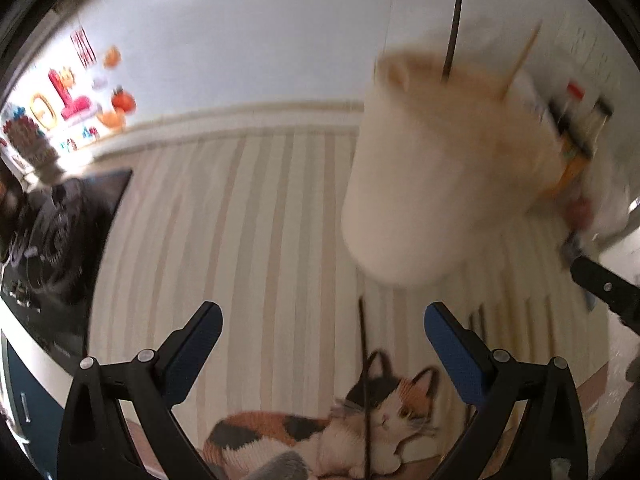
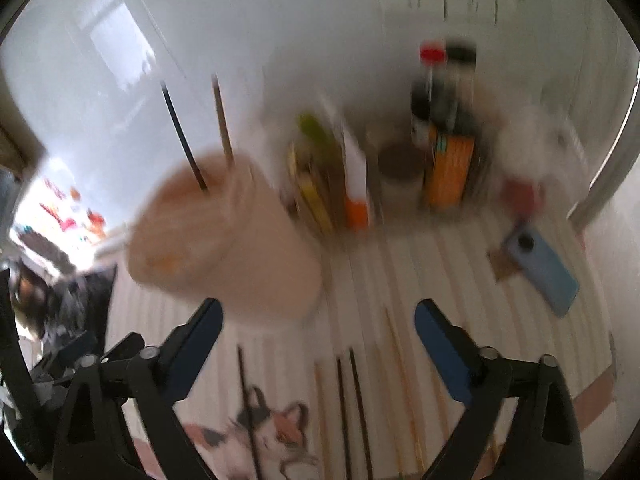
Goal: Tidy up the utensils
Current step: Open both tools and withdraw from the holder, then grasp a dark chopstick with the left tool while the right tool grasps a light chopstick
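Note:
A cream utensil cup [image 1: 432, 184] stands on the striped cat-print mat [image 1: 240, 216], with a dark chopstick [image 1: 454, 24] and a wooden one [image 1: 524, 54] upright in it. It also shows in the right wrist view [image 2: 228, 240], blurred. A dark chopstick [image 1: 365, 380] lies on the mat between my left gripper's fingers. My left gripper [image 1: 322, 322] is open and empty, short of the cup. Several dark and wooden chopsticks [image 2: 352, 400] lie on the mat in front of my right gripper [image 2: 318, 318], which is open and empty.
Bottles and boxes [image 2: 444, 140] crowd the wall behind the cup. A blue phone [image 2: 540, 268] lies on the mat at right. A dark stove top [image 1: 60, 240] borders the mat at left. A metal sink edge [image 2: 612, 160] runs at far right.

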`<state>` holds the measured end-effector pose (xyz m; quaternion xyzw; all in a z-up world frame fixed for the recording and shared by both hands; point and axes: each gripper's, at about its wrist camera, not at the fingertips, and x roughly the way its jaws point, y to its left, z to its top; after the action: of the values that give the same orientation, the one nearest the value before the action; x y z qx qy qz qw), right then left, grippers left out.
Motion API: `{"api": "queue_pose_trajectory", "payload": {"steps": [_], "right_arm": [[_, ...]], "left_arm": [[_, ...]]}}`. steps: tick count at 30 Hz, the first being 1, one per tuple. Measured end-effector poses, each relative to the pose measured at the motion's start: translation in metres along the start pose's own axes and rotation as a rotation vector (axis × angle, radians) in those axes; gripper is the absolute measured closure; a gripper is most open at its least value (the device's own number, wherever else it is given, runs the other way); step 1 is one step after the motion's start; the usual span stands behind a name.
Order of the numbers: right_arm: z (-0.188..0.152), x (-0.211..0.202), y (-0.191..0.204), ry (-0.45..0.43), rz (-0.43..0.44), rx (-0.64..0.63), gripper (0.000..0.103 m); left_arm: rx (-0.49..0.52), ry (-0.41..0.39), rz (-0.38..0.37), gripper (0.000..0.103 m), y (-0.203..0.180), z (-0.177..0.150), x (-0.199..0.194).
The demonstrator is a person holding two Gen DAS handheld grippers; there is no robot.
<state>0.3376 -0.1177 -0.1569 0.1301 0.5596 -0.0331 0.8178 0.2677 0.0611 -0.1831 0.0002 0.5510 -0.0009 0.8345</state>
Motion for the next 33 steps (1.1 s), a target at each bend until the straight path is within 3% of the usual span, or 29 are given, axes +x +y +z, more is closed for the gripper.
{"api": "queue_pose_trajectory", "payload": {"steps": [1, 2, 3, 4, 6, 12, 15, 19, 22, 23, 33], "right_arm": [[-0.007, 0.013, -0.004, 0.047, -0.008, -0.002, 0.036], [-0.014, 0.023, -0.008, 0.075, -0.010, 0.002, 0.051], [-0.020, 0.033, -0.012, 0.106, -0.020, 0.005, 0.060], [-0.028, 0.045, -0.017, 0.148, -0.033, 0.004, 0.061], [-0.043, 0.062, -0.026, 0.214, -0.028, 0.013, 0.076], [-0.080, 0.092, -0.032, 0.351, 0.017, 0.013, 0.079], [-0.089, 0.100, -0.032, 0.373, 0.017, 0.020, 0.079], [-0.095, 0.102, -0.031, 0.388, 0.010, 0.021, 0.079], [-0.094, 0.102, -0.029, 0.391, 0.010, 0.017, 0.078], [-0.096, 0.102, -0.028, 0.392, 0.009, 0.015, 0.078], [-0.102, 0.130, 0.006, 0.459, 0.009, -0.043, 0.078]], "left_arm": [[0.002, 0.026, 0.005, 0.000, -0.001, -0.005, 0.008], [0.003, 0.050, 0.008, 0.000, -0.002, -0.010, 0.016], [0.005, 0.075, 0.008, 0.002, -0.003, -0.016, 0.025], [0.008, 0.095, 0.005, 0.003, -0.003, -0.021, 0.033], [0.016, 0.147, 0.000, 0.005, -0.006, -0.032, 0.050], [0.023, 0.299, -0.077, 0.039, -0.020, -0.060, 0.090], [0.036, 0.331, -0.103, 0.048, -0.032, -0.070, 0.100], [0.069, 0.320, -0.067, 0.059, -0.045, -0.075, 0.103], [0.086, 0.293, -0.025, 0.079, -0.048, -0.077, 0.099], [0.085, 0.284, -0.023, 0.095, -0.047, -0.078, 0.098], [0.020, 0.275, 0.057, 0.099, 0.005, -0.087, 0.086]]}}
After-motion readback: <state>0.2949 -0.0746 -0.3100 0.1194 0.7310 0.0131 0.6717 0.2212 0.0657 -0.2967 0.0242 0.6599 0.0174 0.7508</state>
